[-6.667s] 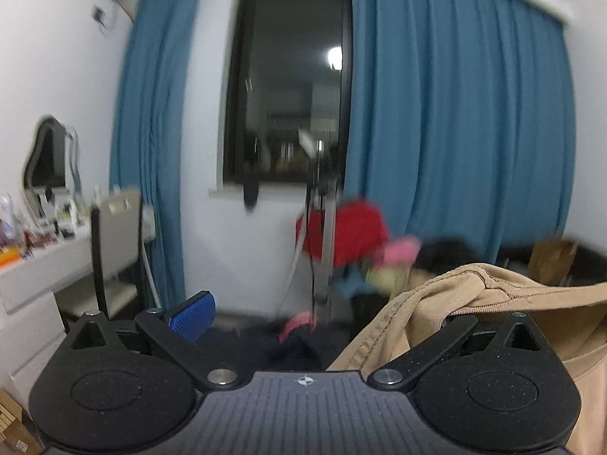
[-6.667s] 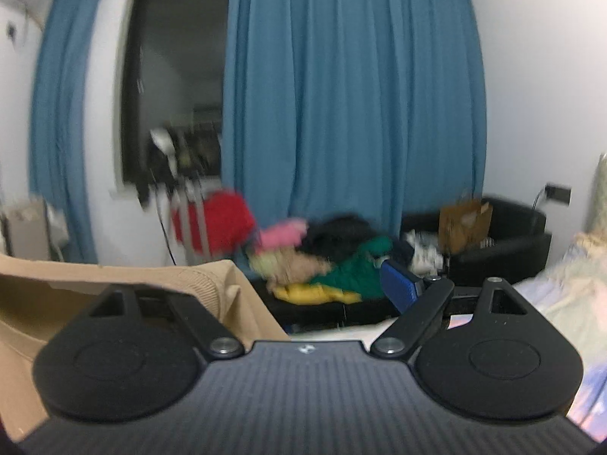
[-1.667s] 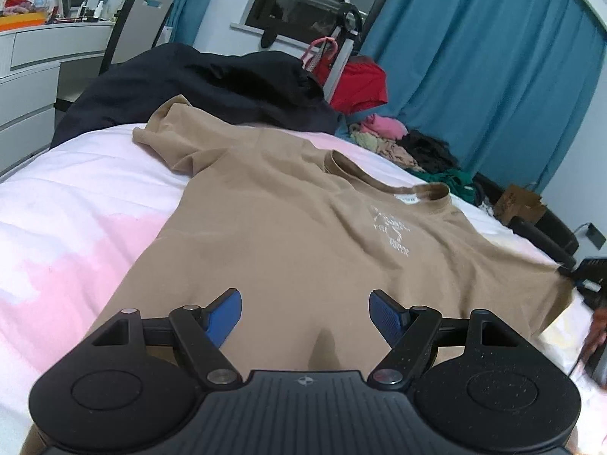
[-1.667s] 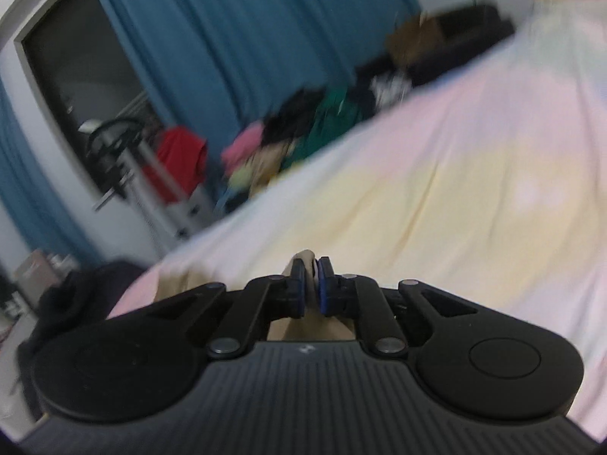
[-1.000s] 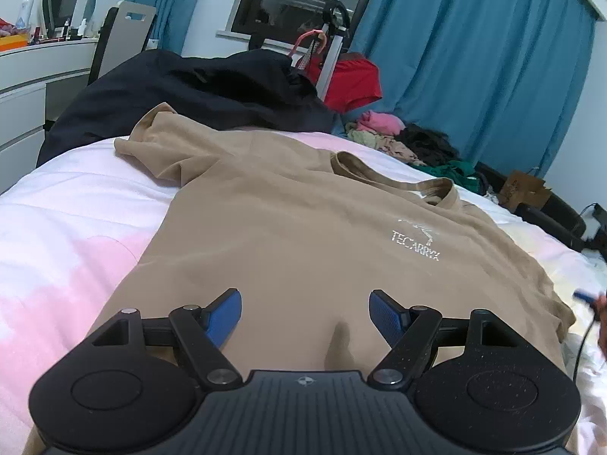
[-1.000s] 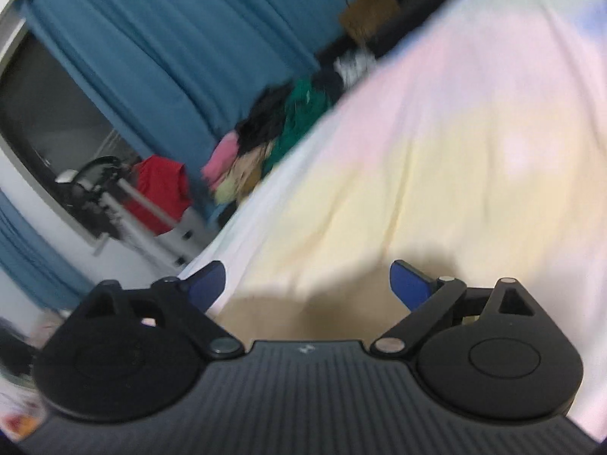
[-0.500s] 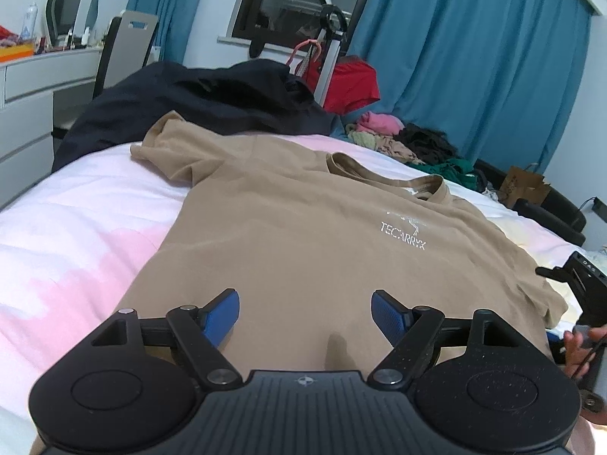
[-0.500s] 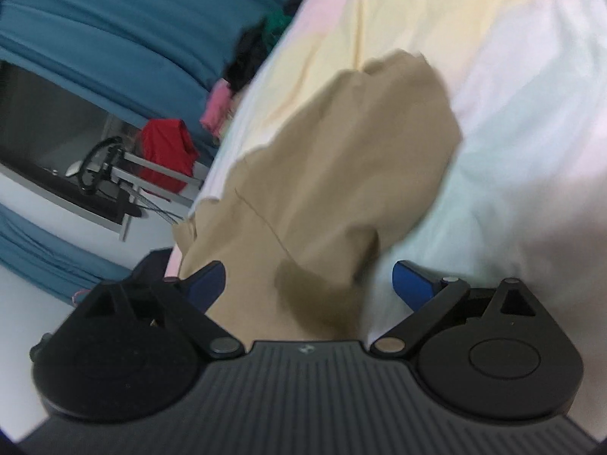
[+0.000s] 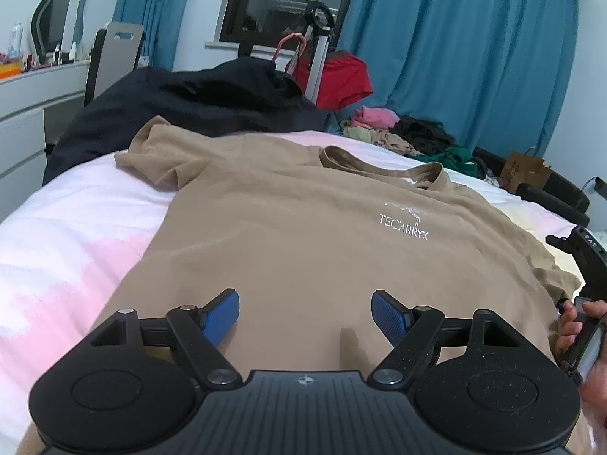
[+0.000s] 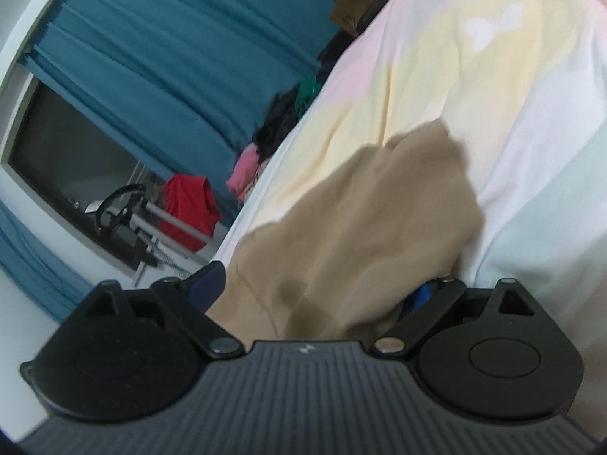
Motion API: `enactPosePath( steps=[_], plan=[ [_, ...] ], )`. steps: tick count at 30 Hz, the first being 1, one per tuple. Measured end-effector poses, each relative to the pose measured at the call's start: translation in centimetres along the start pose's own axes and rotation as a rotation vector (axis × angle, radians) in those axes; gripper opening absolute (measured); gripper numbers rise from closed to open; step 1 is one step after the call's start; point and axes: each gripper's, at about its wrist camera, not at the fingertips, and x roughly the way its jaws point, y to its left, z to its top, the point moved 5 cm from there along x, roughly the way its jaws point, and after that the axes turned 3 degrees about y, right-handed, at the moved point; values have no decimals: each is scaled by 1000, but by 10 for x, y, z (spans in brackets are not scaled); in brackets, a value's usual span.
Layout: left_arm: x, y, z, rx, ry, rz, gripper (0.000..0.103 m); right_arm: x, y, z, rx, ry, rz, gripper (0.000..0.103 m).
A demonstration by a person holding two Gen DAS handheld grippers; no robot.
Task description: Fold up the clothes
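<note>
A tan T-shirt with a white chest logo lies spread face up on the pastel bedsheet, collar toward the window. My left gripper hovers open just over its lower hem with nothing between the blue pads. In the right wrist view, the shirt's right sleeve lies on the sheet, and my right gripper is open and straddles the cloth near the sleeve seam. The right gripper's body and a hand show at the right edge of the left wrist view.
A black garment is heaped at the bed's far left. Beyond it stand an exercise bike with a red cloth, a pile of clothes under blue curtains, a cardboard box, and a white dresser with a chair.
The right gripper, shut on the sleeve 1.7 s ago, opened, let it go and dropped low over the sleeve. The left gripper stayed open over the hem with little shift.
</note>
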Motion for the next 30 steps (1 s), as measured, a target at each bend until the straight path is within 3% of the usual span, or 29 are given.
enactPosePath(
  steps=[9,11,14,15,16,20,27,30],
  plan=[
    [-2,1,0,-4,-5,-8,79,28,-5,21,-46,-40,-41,96],
    [-2,1,1,-4,-7,-8,79,41,-1,24,-92,-22,-89,91],
    [0,-1,3,-12,-8,-18,79,58,16,25,-252,34,-187,57],
    [1,-2,4,-15,-6,-24,79,62,25,25,-315,51,-205,26],
    [2,-2,6,-18,-2,-30,79,62,35,26,-367,57,-216,10],
    [5,3,12,-53,22,-41,79,42,86,29,-516,16,-215,10],
    [-11,23,29,-124,-18,-37,79,6,176,34,-775,-57,-212,10],
    [-23,33,36,-151,-32,-44,81,-3,221,16,-888,-58,-207,10]
  ],
)
